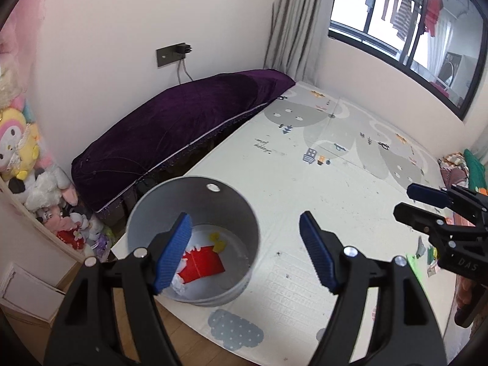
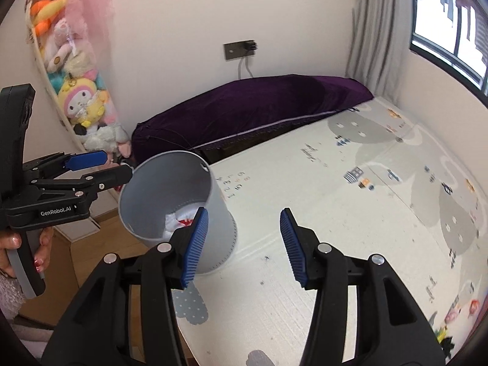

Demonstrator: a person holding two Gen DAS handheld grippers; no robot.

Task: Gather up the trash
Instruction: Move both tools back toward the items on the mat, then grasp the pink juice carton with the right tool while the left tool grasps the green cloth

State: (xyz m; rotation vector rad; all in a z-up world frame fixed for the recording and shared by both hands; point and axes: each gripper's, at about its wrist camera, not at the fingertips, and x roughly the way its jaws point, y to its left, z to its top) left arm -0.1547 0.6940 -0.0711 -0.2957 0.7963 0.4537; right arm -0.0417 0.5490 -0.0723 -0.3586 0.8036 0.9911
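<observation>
Two wrist views look down over a child's play mat (image 1: 335,183) laid on a wooden floor, in a room with cream walls.

At far left, plush toys (image 1: 21,152) are piled against the wall. Next along lies a long purple cushion (image 1: 183,122) at the foot of the wall, touching the mat's far edge, below a wall socket (image 1: 172,53).

A grey bin (image 1: 195,207) stands upright on the near left corner of the mat, close to the cushion's end. Inside it lie a red paper scrap (image 1: 204,263), white crumpled tissue (image 1: 180,286) and small yellow bits (image 1: 218,242).

The left gripper (image 1: 247,250) hangs above the bin's right rim, its blue pads spread wide with nothing between them; one pad overlaps the bin's mouth in the view. A hand (image 2: 39,256) holds its handle.

The right gripper (image 2: 244,244) hovers to the right over bare mat, jaws parted and empty.

At far right, small scraps (image 1: 427,256) lie on the mat edge. A curtain (image 1: 289,30) hangs beside a dark-framed window (image 1: 411,30).
</observation>
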